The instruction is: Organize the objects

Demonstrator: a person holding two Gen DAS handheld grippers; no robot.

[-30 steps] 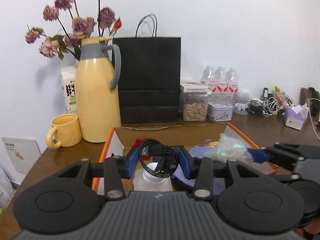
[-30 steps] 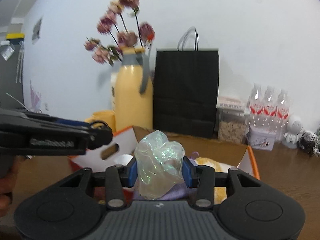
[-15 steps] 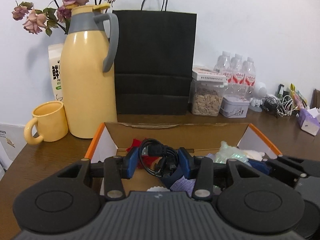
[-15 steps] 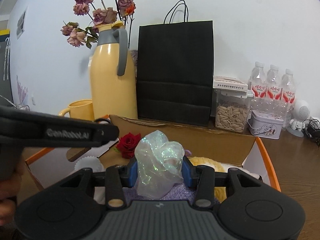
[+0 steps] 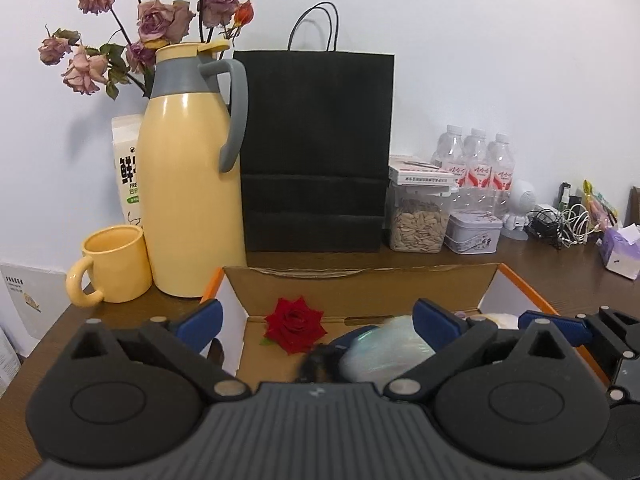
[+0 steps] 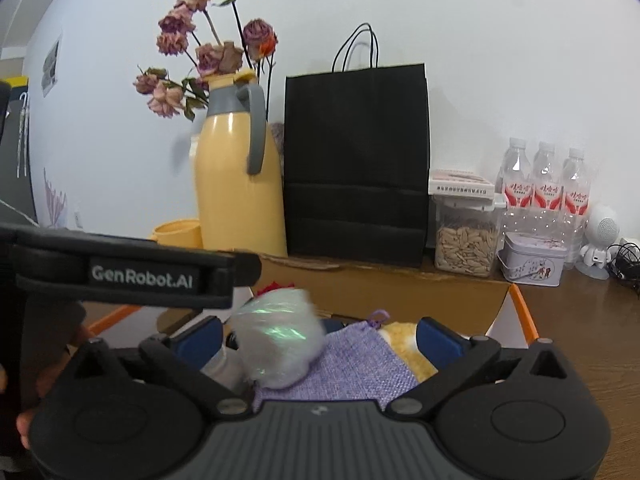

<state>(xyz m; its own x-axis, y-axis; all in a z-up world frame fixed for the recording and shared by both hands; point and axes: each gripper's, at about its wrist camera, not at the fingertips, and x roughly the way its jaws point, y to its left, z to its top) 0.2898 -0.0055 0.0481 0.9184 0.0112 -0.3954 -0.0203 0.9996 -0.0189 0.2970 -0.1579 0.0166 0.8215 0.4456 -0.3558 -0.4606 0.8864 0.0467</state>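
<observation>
An open cardboard box (image 5: 360, 286) with orange edges sits in front of me. My left gripper (image 5: 318, 318) is open over it; the black cable coil (image 5: 316, 364) is blurred just below the jaws, free of them. A red rose (image 5: 295, 323) lies in the box. My right gripper (image 6: 318, 330) is open; the iridescent plastic ball (image 6: 280, 340) is blurred between the jaws, loose, above a purple cloth pouch (image 6: 352, 364) and a yellow plush (image 6: 404, 340). The ball also shows in the left wrist view (image 5: 386, 346). The left gripper's body (image 6: 132, 272) crosses the right wrist view.
Behind the box stand a yellow thermos jug (image 5: 192, 184) with dried roses (image 5: 156, 24), a yellow mug (image 5: 114, 266), a black paper bag (image 5: 316, 148), a seed jar (image 5: 418, 222), a tin (image 5: 472, 232), water bottles (image 5: 476, 164) and tangled cables (image 5: 560, 224). A tissue box (image 5: 622, 248) is at far right.
Both grippers have opened. The cable coil has left the left jaws and the iridescent ball has left the right jaws; both are blurred, dropping into the box.
</observation>
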